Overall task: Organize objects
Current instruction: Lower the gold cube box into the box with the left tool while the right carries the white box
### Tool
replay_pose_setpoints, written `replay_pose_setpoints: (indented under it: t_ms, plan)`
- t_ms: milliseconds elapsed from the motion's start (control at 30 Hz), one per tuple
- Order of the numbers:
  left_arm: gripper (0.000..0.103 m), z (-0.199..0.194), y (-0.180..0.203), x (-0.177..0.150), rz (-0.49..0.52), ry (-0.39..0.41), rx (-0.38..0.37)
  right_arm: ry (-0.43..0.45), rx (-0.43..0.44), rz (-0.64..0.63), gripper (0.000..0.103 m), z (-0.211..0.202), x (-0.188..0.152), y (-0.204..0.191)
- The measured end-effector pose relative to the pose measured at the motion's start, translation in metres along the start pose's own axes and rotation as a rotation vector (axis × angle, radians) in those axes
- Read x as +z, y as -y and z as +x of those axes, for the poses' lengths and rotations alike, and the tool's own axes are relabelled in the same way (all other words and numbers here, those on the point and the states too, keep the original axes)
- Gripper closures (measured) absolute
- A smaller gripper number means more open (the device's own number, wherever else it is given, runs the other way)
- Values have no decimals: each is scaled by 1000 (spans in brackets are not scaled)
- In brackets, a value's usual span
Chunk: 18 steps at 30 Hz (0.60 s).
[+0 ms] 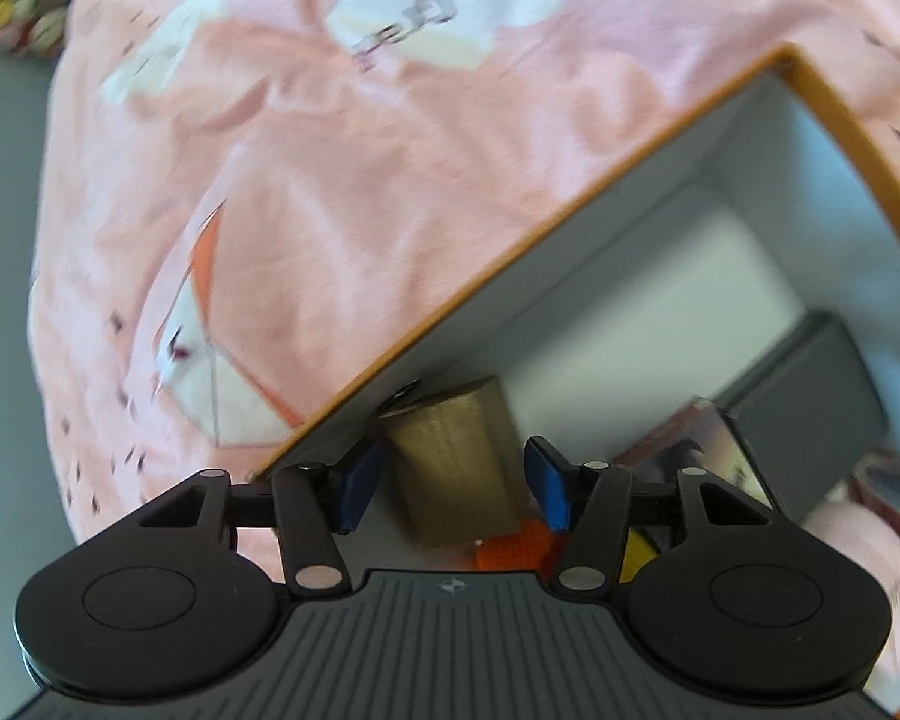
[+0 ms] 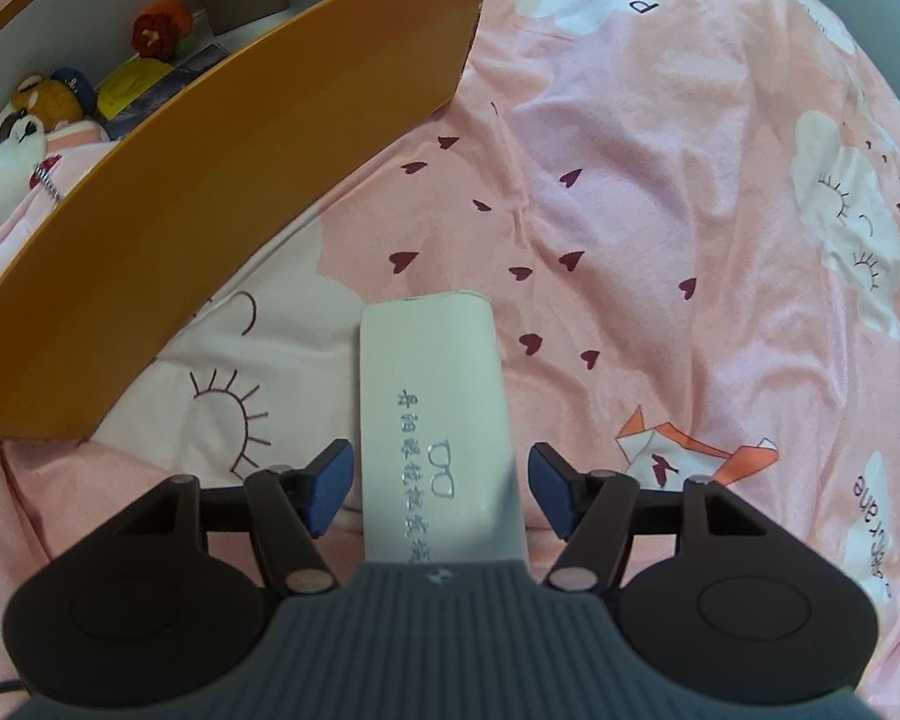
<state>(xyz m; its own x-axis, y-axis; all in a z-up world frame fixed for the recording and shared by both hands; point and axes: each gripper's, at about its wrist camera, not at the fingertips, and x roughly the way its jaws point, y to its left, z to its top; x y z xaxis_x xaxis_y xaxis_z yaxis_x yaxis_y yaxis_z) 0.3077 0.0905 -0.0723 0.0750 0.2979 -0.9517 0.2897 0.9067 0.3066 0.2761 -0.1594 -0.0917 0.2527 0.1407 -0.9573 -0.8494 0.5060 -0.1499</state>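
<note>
While the left hand-held gripper point(image 1: 453, 483) hangs over the orange-rimmed box point(image 1: 570, 228) with its blue pads spread, the wooden block point(image 1: 459, 462) sits between them, and a gap shows on each side, so nothing is pinched. That block stands inside the box against the near wall, close to one corner, with an orange knitted piece point(image 1: 519, 546) just beside it and a dark grey case point(image 1: 810, 402) further along the box floor.

On the pink bedspread point(image 2: 660, 180), outside the box, lies the white glasses case point(image 2: 432, 420). It rests just beside the box's orange outer wall point(image 2: 240, 180), not touching it as far as I can tell. Its long axis runs straight ahead along the right hand-held gripper's point(image 2: 438, 489) fingers, with the near end passing under the gripper body. The right pads are spread wide on both sides of the case, clear of its long edges.

This is the relation the coming move turns on: the case's narrow width already lies across the jaw gap, so closing should catch its two long sides without any turn of the wrist. The right hand is plainly the nearer one. From there the box lies ahead and to the left, where the plush toy point(image 2: 30, 114) and yellow object point(image 2: 132, 84) already lie.
</note>
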Motion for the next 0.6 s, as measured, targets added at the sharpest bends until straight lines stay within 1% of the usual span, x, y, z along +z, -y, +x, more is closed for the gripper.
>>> replay_pose_setpoints:
  t_ms: [33, 100, 167, 267, 367, 433, 500, 533, 600]
  plan:
    - [39, -4, 2, -2, 18, 21, -1, -4, 7, 7, 37, 2, 2, 1]
    - [45, -5, 7, -2, 95, 69, 13, -18, 22, 16, 36, 6, 6, 1]
    - [58, -6, 15, -3, 165, 91, 53, -34, 19, 13, 35, 10, 10, 0]
    - [68, -3, 27, -6, 252, 110, 85, -55, 11, 5, 35, 14, 11, -1]
    - [72, -1, 43, -12, 358, 158, 108, -66, 6, 5, 35, 16, 9, -1]
    - [72, -1, 54, -18, 435, 189, 129, -67, 4, 5, 35, 16, 8, -1]
    - [73, 4, 62, -21, 485, 183, 176, -72, -1, 4, 35, 18, 7, -2]
    - [78, 8, 64, -20, 490, 168, 203, -78, -4, 4, 35, 20, 7, -2]
    - [80, 12, 65, -20, 503, 164, 221, -95, -17, -5, 38, 24, 7, -3]
